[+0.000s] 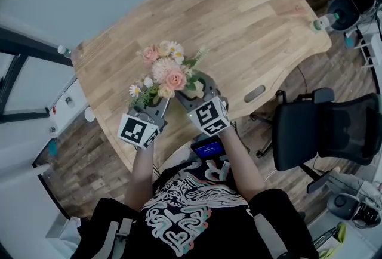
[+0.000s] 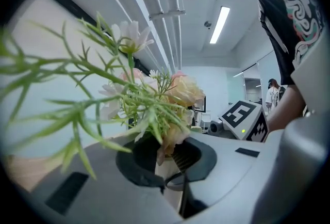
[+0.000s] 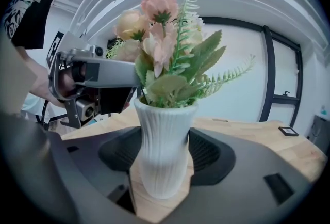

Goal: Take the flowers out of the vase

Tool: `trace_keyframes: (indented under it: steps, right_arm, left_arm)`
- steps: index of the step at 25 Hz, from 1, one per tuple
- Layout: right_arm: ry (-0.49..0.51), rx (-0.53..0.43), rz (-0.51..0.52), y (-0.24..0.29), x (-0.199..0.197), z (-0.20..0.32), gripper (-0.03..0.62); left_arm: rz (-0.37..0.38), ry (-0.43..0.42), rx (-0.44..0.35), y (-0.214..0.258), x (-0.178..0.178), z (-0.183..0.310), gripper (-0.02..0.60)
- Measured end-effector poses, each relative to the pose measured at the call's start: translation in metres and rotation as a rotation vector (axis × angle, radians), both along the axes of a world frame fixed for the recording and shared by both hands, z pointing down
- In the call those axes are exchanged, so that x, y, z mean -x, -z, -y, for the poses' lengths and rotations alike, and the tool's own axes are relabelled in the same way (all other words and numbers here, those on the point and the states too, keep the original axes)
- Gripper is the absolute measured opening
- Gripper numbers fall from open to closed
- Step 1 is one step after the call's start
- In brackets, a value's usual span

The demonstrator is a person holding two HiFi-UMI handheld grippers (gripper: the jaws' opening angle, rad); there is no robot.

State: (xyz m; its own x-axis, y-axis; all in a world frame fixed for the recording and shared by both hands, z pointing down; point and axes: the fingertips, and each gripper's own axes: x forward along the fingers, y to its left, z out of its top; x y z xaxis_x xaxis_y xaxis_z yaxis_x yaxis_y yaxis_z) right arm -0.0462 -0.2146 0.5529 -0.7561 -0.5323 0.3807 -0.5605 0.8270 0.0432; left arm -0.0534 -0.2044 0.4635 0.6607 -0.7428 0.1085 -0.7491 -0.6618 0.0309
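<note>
The vase [image 3: 164, 130] stands upright on the surface [image 1: 239, 25], low in the middle of the head view, and is clamped at its ribbed sides by the right tool [image 3: 165, 161]. The flowers [image 1: 166, 76] rise from its mouth, and their stems are pinched just above the rim by the left tool [image 2: 167, 161], whose jaws are nearly together and which is held about level. The stems' long axis is judged vertical, so a straight upward pull by the left tool is called for while the vase is held down.
</note>
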Motion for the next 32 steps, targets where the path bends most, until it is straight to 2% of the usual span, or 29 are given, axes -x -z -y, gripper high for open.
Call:
trace_keyframes:
  steps: [11, 22, 32]
  right_arm:
    - [-0.011, 0.006, -0.001, -0.002, -0.002, 0.000, 0.290]
    - [-0.026, 0.005, 0.005, 0.000, 0.000, -0.001, 0.290]
    - [-0.044, 0.011, 0.008, -0.003, -0.003, 0.002, 0.288]
  left_arm:
    - [-0.014, 0.009, -0.015, 0.018, 0.002, 0.002, 0.043]
    - [0.008, 0.015, -0.026, 0.035, 0.002, 0.002, 0.043]
    - [-0.012, 0.015, -0.062, 0.055, 0.005, 0.005, 0.041]
